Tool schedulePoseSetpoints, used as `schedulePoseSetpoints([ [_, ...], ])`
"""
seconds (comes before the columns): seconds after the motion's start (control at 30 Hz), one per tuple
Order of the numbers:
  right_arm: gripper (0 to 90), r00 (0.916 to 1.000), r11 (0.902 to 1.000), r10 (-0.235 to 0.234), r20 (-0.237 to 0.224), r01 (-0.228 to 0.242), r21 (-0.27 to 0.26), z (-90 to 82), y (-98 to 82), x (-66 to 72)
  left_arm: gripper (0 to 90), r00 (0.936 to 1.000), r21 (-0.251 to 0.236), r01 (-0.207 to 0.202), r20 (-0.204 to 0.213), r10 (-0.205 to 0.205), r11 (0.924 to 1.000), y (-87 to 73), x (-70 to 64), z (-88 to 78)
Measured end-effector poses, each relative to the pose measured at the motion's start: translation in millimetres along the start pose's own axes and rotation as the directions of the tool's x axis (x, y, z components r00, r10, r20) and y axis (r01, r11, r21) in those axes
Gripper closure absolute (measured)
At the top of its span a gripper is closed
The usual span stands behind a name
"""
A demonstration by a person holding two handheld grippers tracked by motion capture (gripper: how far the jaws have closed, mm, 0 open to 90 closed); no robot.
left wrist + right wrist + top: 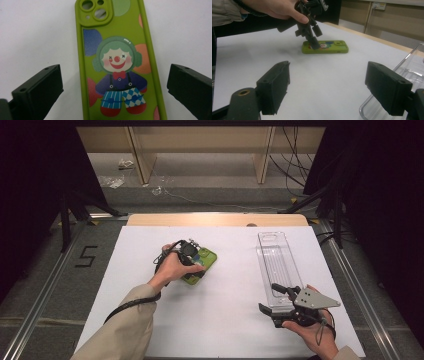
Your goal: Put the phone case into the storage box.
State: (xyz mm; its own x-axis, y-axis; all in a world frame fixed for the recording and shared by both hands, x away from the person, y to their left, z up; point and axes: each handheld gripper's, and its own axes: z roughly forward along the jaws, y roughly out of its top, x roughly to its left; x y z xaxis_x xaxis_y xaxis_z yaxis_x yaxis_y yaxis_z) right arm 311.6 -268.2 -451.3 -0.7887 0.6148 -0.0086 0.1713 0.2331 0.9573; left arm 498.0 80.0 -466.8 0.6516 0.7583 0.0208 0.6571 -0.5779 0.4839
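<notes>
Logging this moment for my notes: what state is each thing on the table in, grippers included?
Phone case: flat on the table, clown side up, not gripped.
Clear tray: empty, lying flat.
Left gripper: open, jaws either side of the case, apart from it.
Right gripper: open, holding nothing, beside the tray.

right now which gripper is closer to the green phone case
Left. The left gripper hangs right over the green phone case, jaws open on either side of it. The right gripper is far across the table, by the clear tray.

Only legible mark: black "5" point(87, 256) on grey floor left of table point(150, 240).
</notes>
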Motion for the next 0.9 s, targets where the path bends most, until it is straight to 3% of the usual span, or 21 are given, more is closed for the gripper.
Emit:
schedulePoseSetpoints([
  [0.13, 21.0, 1.0, 1.0, 0.0, 0.0, 0.0, 0.0, 0.2, -0.1, -0.2, 0.0, 0.9998, 0.025, 0.018, 0.001, -0.018, 0.9995, 0.1, 0.6, 1.4],
  [0.4, 21.0, 1.0, 1.0, -0.001, 0.0, 0.001, 0.003, 0.5, -0.2, 0.1, 0.0, 0.9999, 0.05, 0.015, 0.0, -0.015, 0.9986, 3.0, -2.5, 3.4],
  [0.57, 21.0, 1.0, 1.0, -0.002, 0.0, 0.002, 0.002, 0.3, -0.2, 0.0, 1.0, 0.9999, 0.092, 0.016, -0.002, -0.016, 0.9956, 4.8, -3.6, 6.0],
  [0.9, 21.2, 1.0, 1.0, -0.006, 0.001, 0.006, 0.003, 0.3, -0.2, 0.1, 5.2, 0.9996, 0.112, 0.028, -0.008, -0.027, 0.9933, 6.9, -4.3, 9.3],
])
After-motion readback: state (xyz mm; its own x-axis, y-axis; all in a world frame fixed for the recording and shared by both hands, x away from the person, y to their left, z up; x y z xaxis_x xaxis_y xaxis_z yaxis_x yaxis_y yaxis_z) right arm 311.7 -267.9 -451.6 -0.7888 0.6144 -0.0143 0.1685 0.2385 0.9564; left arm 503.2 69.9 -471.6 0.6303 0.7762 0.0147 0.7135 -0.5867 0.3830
